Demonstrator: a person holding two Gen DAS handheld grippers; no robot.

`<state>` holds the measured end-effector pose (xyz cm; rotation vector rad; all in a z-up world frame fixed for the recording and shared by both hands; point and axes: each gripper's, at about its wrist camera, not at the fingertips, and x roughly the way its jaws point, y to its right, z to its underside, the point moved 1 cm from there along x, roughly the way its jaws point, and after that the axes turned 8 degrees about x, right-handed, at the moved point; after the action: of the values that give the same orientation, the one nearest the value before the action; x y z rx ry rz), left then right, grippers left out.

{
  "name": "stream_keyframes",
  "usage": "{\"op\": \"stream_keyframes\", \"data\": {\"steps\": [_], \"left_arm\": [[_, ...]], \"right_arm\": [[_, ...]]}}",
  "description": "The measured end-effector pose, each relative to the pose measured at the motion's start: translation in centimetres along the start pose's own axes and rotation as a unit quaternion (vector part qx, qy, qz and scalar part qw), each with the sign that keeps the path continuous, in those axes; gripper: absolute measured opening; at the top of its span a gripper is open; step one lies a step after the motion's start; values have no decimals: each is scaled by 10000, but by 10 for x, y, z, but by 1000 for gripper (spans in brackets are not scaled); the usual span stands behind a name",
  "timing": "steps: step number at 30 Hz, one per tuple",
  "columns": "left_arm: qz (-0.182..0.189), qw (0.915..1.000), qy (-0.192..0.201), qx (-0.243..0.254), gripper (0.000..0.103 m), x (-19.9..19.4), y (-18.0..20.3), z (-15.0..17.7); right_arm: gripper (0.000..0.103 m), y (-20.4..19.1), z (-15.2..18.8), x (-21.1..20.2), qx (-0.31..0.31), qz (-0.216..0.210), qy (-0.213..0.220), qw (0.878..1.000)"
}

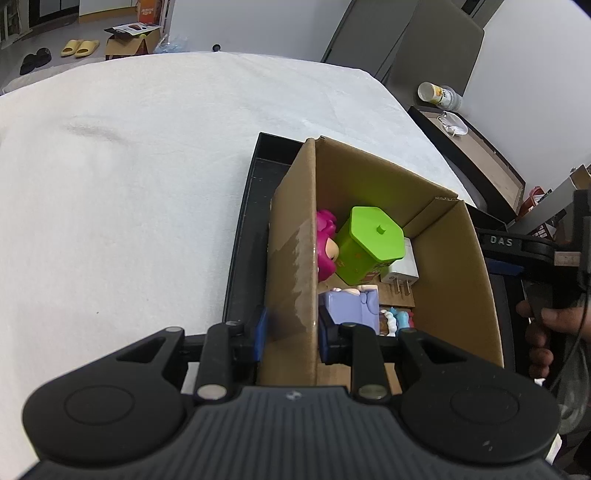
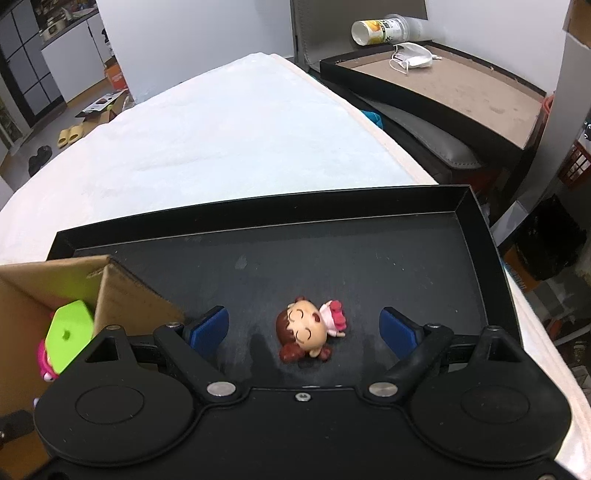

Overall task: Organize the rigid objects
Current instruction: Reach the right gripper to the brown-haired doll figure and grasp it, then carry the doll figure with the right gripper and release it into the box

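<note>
A cardboard box [image 1: 454,258] stands in a black tray [image 1: 245,236]. My left gripper [image 1: 293,332] is shut on the box's left wall, one blue pad on each side. Inside the box are a green hexagonal container [image 1: 369,243], a pink figure [image 1: 327,249], a white plug adapter [image 1: 402,267], a purple toy [image 1: 354,302] and a small blue-and-white toy [image 1: 399,319]. In the right wrist view a small doll with brown hair and a pink dress [image 2: 310,332] lies on the tray floor [image 2: 332,258]. My right gripper [image 2: 303,328] is open, its pads on either side of the doll, apart from it.
The tray rests on a white cloth-covered table [image 2: 240,129]. The box corner [image 2: 107,291] stands just left of my right gripper. Beyond the table's right edge is a black-rimmed board [image 2: 443,81] with a face mask [image 2: 410,55] and a tipped bottle [image 2: 388,27].
</note>
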<state>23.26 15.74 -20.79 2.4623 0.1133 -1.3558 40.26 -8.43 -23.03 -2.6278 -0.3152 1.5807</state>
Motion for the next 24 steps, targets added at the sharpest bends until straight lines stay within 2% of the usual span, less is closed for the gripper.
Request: {"op": "stream_keyframes", "data": {"steps": [1, 3, 4, 5, 7, 10, 24], "left_arm": [[10, 10000, 1, -4, 25, 0, 0, 0], [20, 10000, 0, -13, 25, 0, -1, 0], [24, 10000, -3, -17, 25, 0, -1, 0], [24, 10000, -6, -17, 25, 0, -2, 0], [24, 10000, -10, -17, 25, 1, -2, 0], [24, 10000, -9, -17, 25, 1, -2, 0], [23, 10000, 0, -13, 25, 0, -1, 1]], "right_arm": [[87, 0, 0, 2, -3, 28, 4, 10000], [74, -1, 1, 6, -62, 81, -60, 9999], [42, -3, 2, 11, -134, 160, -225, 9995], [43, -4, 4, 14, -190, 293, -406, 9986], [43, -8, 7, 10, -296, 481, -401, 9976], [43, -11, 10, -3, -387, 317, -276, 9984], [43, -22, 12, -63, -598, 108, 4, 9982]]}}
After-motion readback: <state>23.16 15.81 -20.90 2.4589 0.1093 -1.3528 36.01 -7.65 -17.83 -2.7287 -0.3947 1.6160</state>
